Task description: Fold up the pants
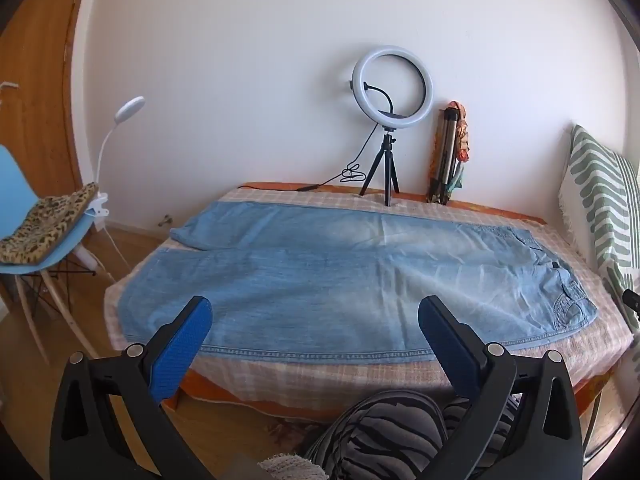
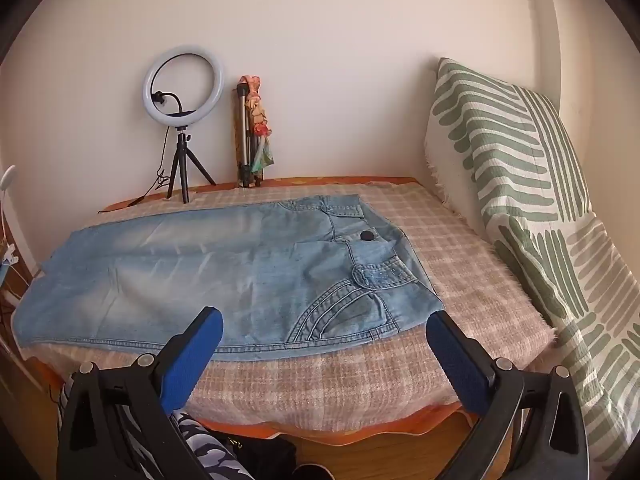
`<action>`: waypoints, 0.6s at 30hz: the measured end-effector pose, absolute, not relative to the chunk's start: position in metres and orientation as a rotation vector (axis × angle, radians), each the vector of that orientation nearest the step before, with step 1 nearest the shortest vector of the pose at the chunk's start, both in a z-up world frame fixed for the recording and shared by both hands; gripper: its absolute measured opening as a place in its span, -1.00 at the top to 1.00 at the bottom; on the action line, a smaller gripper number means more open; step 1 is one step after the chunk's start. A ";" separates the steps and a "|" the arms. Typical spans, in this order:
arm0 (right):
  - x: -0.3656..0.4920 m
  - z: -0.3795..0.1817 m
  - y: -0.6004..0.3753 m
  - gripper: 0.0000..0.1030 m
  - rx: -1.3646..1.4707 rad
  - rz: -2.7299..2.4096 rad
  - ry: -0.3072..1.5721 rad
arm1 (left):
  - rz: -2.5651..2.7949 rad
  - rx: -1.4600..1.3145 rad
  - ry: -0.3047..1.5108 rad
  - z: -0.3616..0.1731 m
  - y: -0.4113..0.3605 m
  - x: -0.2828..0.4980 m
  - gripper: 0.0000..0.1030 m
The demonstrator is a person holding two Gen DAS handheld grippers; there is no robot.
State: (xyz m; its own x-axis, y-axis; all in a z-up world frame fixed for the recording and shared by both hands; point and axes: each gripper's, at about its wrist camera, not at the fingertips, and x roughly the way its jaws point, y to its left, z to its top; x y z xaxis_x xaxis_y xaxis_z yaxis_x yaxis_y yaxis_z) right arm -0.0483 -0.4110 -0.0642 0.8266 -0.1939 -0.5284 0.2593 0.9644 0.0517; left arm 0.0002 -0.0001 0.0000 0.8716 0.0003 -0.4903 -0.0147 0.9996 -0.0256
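Light blue denim pants lie flat on the checked bed cover, legs to the left, waist to the right. In the right wrist view the pants show their waist, pocket stitching and a dark button. My left gripper is open and empty, its blue pads hovering near the pants' front hem. My right gripper is open and empty, in front of the waist corner near the bed's front edge.
A ring light on a tripod and a folded tripod stand at the wall behind the bed. A green-striped pillow leans at the right. A blue chair with a leopard cushion and clip lamp stands left.
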 end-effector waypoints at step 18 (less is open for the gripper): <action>-0.050 -0.061 -0.412 -0.99 0.133 -0.291 0.540 | -0.001 -0.040 0.513 -0.003 -0.001 0.005 -0.99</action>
